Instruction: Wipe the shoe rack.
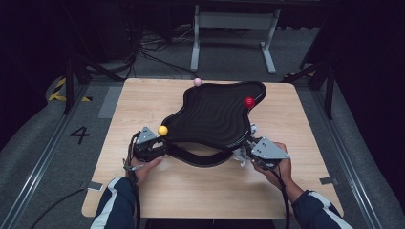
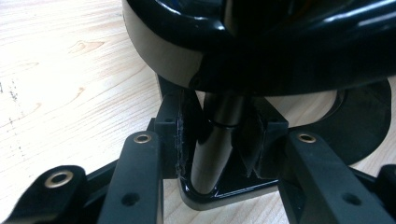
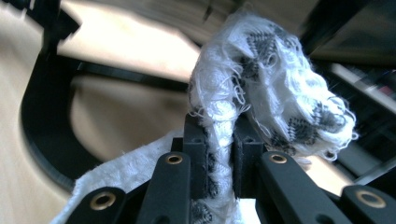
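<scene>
A dark studio with a pale wooden desk (image 1: 200,191) carrying a wavy black tray (image 1: 215,119) on a stand.
At left, the left gripper (image 1: 155,143), beside a yellow ball (image 1: 163,130), has its fingers (image 2: 175,135) around the stand's black post (image 2: 215,149), one pad standing off it. At right, the right gripper (image 1: 248,145) pinches a white patterned cloth (image 3: 261,93) by the tray's near right edge.
</scene>
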Tool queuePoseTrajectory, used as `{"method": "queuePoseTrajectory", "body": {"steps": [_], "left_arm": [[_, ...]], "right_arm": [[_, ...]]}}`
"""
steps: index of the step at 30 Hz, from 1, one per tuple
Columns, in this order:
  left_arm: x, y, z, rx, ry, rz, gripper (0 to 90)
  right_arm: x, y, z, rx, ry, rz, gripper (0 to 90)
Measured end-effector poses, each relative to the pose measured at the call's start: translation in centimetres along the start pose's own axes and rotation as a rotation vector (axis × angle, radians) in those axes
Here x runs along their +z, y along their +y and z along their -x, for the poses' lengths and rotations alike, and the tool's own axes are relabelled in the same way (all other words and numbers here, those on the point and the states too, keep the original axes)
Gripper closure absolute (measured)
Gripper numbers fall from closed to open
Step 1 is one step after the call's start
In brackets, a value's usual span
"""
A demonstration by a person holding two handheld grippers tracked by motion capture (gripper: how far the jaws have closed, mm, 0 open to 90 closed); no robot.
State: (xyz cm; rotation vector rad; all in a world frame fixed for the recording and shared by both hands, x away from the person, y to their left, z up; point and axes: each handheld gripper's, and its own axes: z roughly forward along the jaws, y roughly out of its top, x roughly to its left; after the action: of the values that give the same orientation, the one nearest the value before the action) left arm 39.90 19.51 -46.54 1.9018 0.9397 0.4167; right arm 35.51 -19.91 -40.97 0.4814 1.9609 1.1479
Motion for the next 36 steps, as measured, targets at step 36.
{"method": "queuePoseTrajectory", "body": {"steps": [36], "left_arm": [[0.6, 0.2, 0.4, 0.005, -0.046, 0.003, 72.6]], "right_arm": [[4.8, -5.0, -2.3, 0.016, 0.158, -0.221, 77.2]]}}
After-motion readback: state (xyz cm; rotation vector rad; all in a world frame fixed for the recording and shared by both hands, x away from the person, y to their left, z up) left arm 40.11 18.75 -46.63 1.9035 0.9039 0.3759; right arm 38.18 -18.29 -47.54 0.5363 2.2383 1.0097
